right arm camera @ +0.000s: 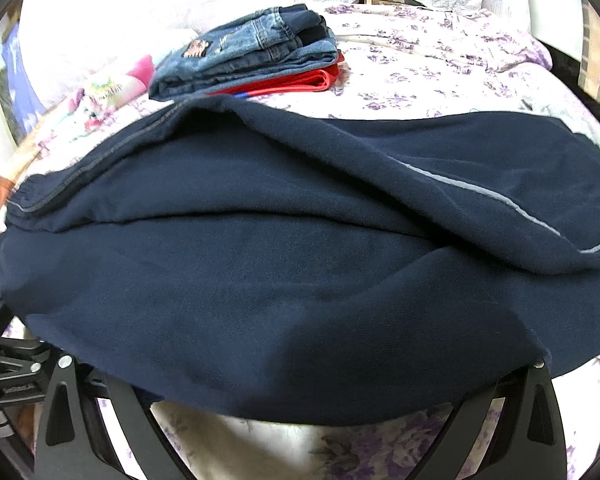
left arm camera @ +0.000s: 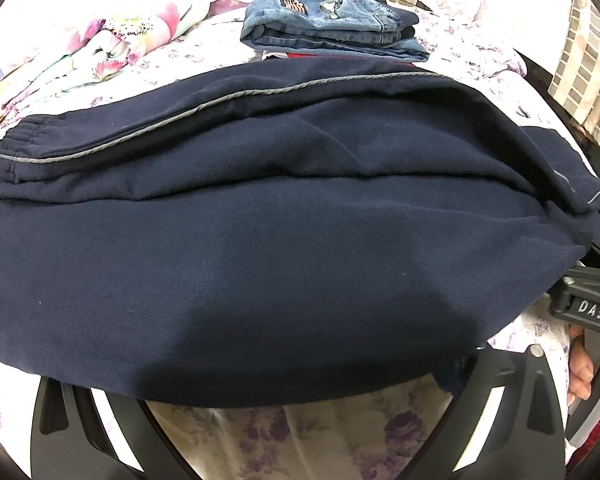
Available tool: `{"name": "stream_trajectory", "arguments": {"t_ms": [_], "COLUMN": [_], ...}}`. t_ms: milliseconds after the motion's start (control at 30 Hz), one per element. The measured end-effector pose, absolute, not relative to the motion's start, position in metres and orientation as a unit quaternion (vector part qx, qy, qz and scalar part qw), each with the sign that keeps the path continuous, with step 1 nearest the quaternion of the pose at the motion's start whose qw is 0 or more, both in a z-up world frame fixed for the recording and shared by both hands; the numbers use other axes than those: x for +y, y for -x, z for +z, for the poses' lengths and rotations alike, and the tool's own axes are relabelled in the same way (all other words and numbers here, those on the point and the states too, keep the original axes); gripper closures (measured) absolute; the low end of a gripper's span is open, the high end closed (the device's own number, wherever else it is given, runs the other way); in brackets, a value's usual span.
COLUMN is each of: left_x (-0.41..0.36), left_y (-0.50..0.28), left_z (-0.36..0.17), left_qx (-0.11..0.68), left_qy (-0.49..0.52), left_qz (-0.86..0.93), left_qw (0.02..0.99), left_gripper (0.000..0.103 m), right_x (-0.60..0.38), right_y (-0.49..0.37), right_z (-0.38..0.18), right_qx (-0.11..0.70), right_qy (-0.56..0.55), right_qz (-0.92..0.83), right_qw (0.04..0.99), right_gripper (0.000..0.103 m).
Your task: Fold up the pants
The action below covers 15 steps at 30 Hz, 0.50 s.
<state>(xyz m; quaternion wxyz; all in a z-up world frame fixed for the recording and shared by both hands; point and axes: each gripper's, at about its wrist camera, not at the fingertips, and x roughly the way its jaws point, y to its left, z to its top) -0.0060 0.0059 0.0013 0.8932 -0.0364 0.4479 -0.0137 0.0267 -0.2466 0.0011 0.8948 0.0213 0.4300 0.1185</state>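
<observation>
Navy pants (left arm camera: 284,248) drape both grippers (fingertips hidden).

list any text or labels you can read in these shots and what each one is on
"DAS": white letters on the black body of the right gripper, seen at the right edge of the left wrist view.
Embossed lettering on the black clamp of the left gripper, right wrist view: too small and blurred to read.
Patch on the folded jeans: a pattern, with no readable words.

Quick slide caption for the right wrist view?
Navy pants draped over the right gripper's fingers on a floral bedsheet, folded jeans behind.
</observation>
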Motion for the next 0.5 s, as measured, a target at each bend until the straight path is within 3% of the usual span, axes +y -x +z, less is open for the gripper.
{"name": "stream_trajectory", "arguments": {"t_ms": [500], "left_x": [0.004], "left_y": [0.009], "left_z": [0.001], "left_qx": [0.445], "left_qy": [0.03], "left_qz": [-0.01], "left_qw": [0.895], "left_gripper": [0.004], "right_x": [-0.238], "right_y": [-0.027], "right_z": [-0.001], "right_qx": [0.436], "right_qy": [0.014], "right_qz": [0.101], "right_qw": [0.894], "right_gripper": [0.003]}}
